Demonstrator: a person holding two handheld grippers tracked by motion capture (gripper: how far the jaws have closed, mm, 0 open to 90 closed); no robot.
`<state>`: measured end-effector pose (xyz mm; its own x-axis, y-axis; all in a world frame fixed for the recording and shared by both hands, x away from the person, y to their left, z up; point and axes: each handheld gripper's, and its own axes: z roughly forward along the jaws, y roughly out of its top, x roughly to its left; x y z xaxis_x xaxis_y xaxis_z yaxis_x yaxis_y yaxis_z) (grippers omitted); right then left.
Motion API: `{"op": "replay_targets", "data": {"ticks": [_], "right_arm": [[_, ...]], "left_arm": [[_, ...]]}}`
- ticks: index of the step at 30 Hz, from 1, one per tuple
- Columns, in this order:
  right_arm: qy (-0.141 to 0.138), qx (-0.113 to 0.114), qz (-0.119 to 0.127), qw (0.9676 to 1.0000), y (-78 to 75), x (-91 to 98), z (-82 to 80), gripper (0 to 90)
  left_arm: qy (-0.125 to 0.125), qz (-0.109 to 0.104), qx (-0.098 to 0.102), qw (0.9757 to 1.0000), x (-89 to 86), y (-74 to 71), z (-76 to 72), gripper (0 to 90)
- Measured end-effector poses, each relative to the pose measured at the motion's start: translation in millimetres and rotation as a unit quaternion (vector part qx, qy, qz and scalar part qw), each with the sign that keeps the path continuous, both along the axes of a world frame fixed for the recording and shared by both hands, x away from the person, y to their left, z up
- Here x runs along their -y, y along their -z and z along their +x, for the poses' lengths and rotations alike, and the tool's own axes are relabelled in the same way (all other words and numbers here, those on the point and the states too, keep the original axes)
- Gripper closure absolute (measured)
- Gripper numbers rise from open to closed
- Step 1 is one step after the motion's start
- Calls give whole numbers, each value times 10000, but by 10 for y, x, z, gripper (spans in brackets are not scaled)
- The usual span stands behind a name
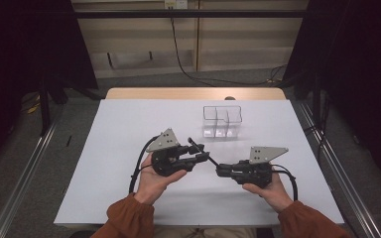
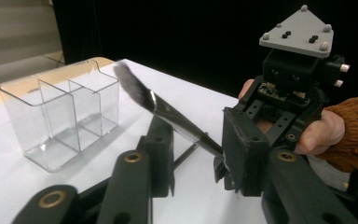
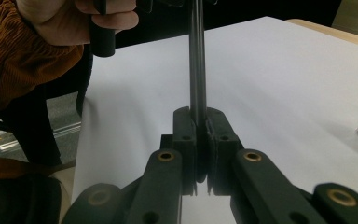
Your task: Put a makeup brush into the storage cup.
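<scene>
Black-handled, the makeup brush (image 1: 202, 151) lies in the high view as a slanted bridge between my left gripper (image 1: 198, 154) and my right gripper (image 1: 222, 170), above the white bench (image 1: 129, 119), its bristles toward the clear organizer (image 1: 222, 121). In the left gripper view my jaws stand partly spread either side of the handle, the soft tip (image 2: 133, 86) aimed up at the compartments. In the right gripper view my jaws are pressed together, pinching the handle end (image 3: 197, 70).
</scene>
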<state>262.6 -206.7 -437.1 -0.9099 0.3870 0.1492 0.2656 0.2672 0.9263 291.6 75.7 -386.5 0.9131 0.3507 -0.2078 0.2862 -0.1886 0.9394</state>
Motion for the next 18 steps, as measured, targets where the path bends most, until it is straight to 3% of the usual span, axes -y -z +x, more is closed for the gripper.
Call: {"op": "replay_targets", "data": {"ticks": [7,18], "right_arm": [[-50,0,-26,10000,13,-10,0,842],[-177,0,-110,9998,41,-54,-8,838]], "left_arm": [[70,-100,-117,9999,-20,-2,15,716],[350,-336,-457,9978,-29,-24,12,800]]}}
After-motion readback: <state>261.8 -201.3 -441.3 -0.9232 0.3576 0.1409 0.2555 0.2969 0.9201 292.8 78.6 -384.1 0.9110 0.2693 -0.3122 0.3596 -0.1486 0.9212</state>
